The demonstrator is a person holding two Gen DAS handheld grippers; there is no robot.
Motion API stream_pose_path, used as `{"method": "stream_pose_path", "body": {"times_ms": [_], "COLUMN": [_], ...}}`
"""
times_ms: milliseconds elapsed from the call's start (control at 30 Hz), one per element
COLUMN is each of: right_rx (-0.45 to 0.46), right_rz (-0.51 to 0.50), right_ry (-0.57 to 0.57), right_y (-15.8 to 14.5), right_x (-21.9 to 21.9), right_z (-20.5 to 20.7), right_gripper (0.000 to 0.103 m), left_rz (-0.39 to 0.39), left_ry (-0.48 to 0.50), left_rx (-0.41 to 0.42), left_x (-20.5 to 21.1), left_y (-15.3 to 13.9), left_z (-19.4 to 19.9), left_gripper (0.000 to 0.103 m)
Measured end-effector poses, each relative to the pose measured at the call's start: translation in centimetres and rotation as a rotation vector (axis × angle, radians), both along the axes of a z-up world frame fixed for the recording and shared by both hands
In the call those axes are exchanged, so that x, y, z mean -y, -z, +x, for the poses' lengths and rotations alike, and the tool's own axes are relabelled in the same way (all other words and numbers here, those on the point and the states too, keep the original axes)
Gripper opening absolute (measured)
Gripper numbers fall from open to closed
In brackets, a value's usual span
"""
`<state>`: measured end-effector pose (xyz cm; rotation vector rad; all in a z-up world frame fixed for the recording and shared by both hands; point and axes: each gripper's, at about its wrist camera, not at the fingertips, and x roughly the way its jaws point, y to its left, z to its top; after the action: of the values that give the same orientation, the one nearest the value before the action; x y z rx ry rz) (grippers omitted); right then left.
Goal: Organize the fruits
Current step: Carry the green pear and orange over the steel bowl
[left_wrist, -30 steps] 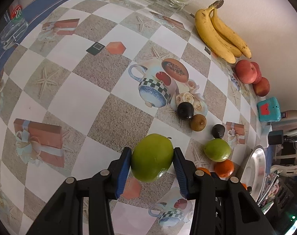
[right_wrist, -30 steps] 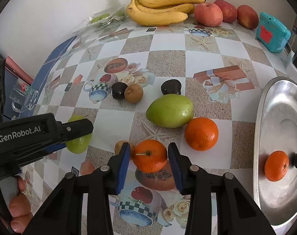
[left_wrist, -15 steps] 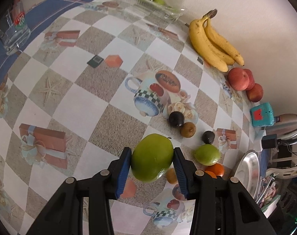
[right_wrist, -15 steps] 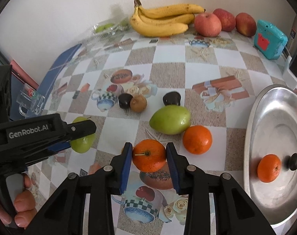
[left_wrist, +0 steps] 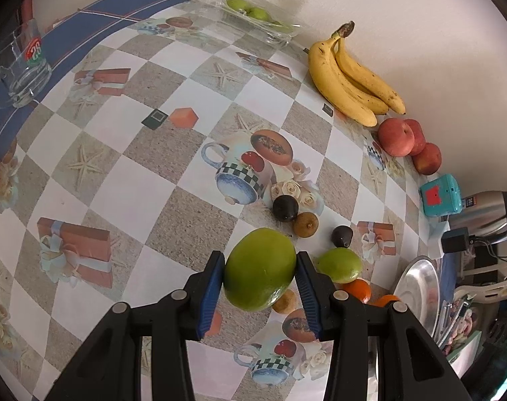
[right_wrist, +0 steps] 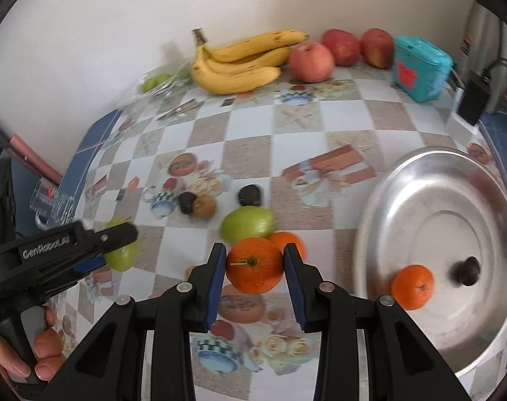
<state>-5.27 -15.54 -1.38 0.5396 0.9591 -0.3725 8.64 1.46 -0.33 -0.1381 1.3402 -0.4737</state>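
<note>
Right claw [right_wrist: 255, 269] is gripping an orange [right_wrist: 255, 265], steel tray [right_wrist: 380, 207] lying to its right; left claw [left_wrist: 260, 280] is clamping a green mango [left_wrist: 259, 278].

Counts, both views:
- bananas [right_wrist: 240, 63]: 3, one bunch
- red apples [right_wrist: 312, 61]: 3
- oranges: 3, one in a claw [right_wrist: 255, 270], one on the surface [right_wrist: 292, 242], one on the steel tray [right_wrist: 412, 287]
- big green fruits: 2, one in a claw [left_wrist: 260, 279], one loose [right_wrist: 246, 225]
- small dark fruits [left_wrist: 285, 209]: 3, one on the tray
- small brown fruits [left_wrist: 306, 224]: 2
- small green ones in the clear container [left_wrist: 253, 13]: 3 visible
- glass mug [left_wrist: 17, 67]: 1
- teal box [right_wrist: 420, 68]: 1
</note>
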Motion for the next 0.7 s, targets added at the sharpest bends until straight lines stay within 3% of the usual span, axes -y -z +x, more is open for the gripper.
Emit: {"method": "stream_pose_path", "body": {"times_ms": [367, 700], "right_rx": [-0.048, -0.043], "right_rz": [-0.044, -0.037], "right_ry": [0.196, 0.314], "right_y": [-0.5, -0.9], "right_x": [6.3, 10.3], "right_z": [-4.5, -8.5], "right_gripper": [0.037, 0.037], "left_rz": [0.007, -0.015], "left_ry": [0.066, 0.250], "left_rx": [0.017, 0.081], "left_x": [2.7, 8.6], "left_y": [-0.4, -1.3], "left_z": [-1.8, -6.5], "left_gripper": [0.046, 0.046]}}
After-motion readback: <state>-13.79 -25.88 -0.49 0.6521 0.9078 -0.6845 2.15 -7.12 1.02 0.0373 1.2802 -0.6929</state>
